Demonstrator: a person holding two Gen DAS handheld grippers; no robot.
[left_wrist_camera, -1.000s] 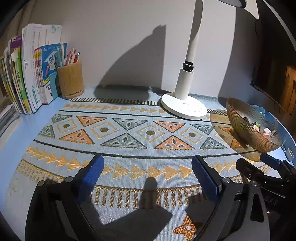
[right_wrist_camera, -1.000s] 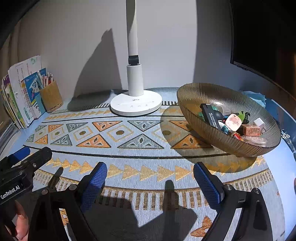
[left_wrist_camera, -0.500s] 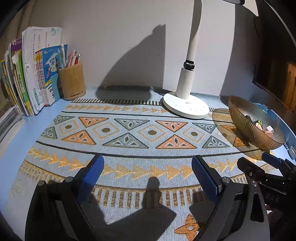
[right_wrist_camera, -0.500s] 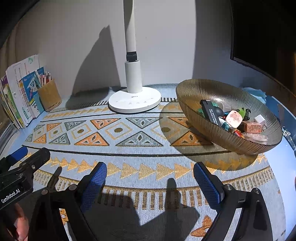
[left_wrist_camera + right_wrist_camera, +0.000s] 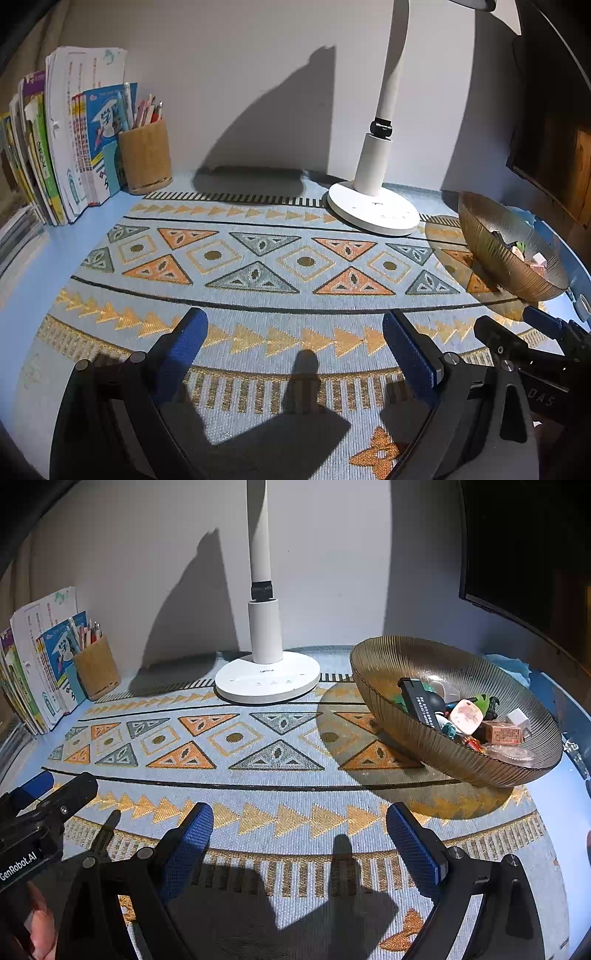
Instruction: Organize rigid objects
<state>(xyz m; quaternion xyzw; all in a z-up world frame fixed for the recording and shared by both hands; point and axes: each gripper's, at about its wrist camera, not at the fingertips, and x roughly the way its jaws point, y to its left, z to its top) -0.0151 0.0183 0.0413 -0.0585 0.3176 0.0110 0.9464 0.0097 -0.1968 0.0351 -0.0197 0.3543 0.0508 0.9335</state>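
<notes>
Mat point(image 5: 280, 794) pale blue, woven with orange and grey triangles, gold arrow bands, black lines. Bowl point(image 5: 402, 657) amber-brown, ribbed. Lamp point(image 5: 267, 675) plain white. Pen cup point(image 5: 145, 158) tan. Gripper pads point(image 5: 188, 840) blue, mesh-textured, frames black.

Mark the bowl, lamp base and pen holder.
bowl point(image 5: 373, 672), right wrist view, bare ribbed inner wall.
lamp base point(image 5: 267, 681), right wrist view, flat white top.
pen holder point(image 5: 145, 157), left wrist view, front wall.
</notes>
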